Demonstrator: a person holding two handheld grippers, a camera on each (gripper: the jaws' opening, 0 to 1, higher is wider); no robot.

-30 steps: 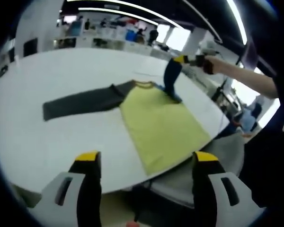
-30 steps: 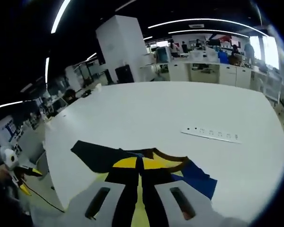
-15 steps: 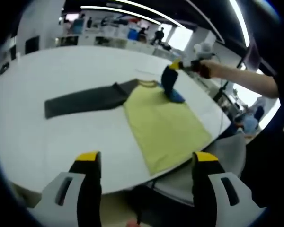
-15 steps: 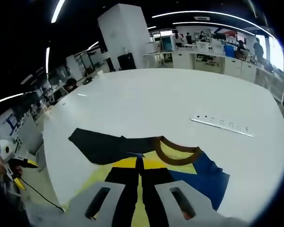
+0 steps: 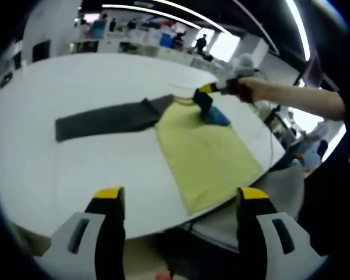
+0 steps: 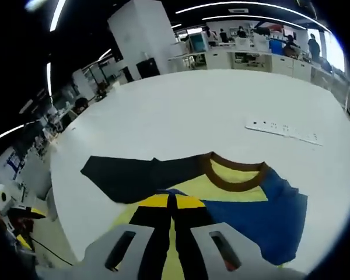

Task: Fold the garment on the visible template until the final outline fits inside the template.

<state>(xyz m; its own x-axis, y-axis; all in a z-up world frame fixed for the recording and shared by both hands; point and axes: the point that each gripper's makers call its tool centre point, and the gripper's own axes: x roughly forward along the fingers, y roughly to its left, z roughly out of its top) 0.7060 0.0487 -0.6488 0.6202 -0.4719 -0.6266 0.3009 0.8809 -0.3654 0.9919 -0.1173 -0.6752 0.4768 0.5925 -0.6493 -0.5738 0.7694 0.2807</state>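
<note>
A yellow shirt [image 5: 205,150] with a brown collar [image 6: 236,175] lies flat on the white table [image 5: 76,169]. Its dark sleeve [image 5: 99,120] stretches out to the left, also seen as the dark sleeve [image 6: 131,175] in the right gripper view. My right gripper [image 6: 171,202] is shut on the blue sleeve [image 6: 262,217], held low over the shirt's chest. In the left gripper view, that right gripper [image 5: 203,94] sits in a person's hand [image 5: 246,87] above the bunched blue sleeve [image 5: 217,117]. My left gripper [image 5: 181,193] stands open, off the table's near edge, holding nothing.
A white strip with holes [image 6: 286,132] lies on the table beyond the collar. A grey chair [image 5: 283,181] stands at the table's edge near the shirt hem. A white column [image 6: 141,41], desks and people fill the far room.
My right gripper has come down and moved inward over the shirt, so the blue sleeve hangs less and lies lower by the collar. The left gripper has hardly moved.
</note>
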